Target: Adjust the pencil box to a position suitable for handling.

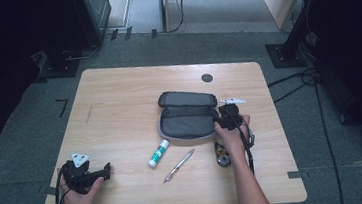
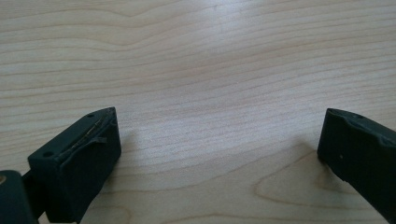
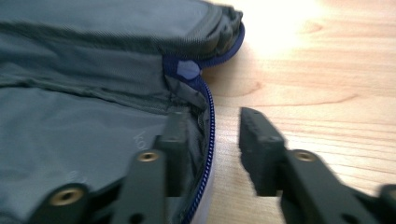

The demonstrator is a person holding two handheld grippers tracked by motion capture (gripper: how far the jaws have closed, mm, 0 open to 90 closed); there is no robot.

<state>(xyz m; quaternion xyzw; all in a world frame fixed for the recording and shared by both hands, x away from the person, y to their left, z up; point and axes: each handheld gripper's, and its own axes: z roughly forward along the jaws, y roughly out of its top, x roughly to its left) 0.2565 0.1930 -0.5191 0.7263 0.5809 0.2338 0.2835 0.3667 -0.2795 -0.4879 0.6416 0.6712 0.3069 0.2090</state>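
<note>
As fabric looks soft and light, pencil case (image 1: pixel 186 116) lies open mid-tabletop (image 1: pixel 118 95); right hand-held gripper (image 3: pixel 212 140) jaws parted astride zipper rim, best hold. Left hand-held gripper (image 2: pixel 219 154) spread, empty.

Open tabletop (image 1: pixel 119 103) left of pouch (image 1: pixel 188 116); glue stick (image 1: pixel 158 153), pen (image 1: pixel 178 166) crowding its front.

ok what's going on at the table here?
A person works two handheld grippers at a light wooden table. The right gripper is open, its jaws straddling the blue-zippered edge of an unzipped dark grey fabric pencil case. The left gripper rests open over bare wood. A white glue stick and silver pen lie in front of the case.
</note>
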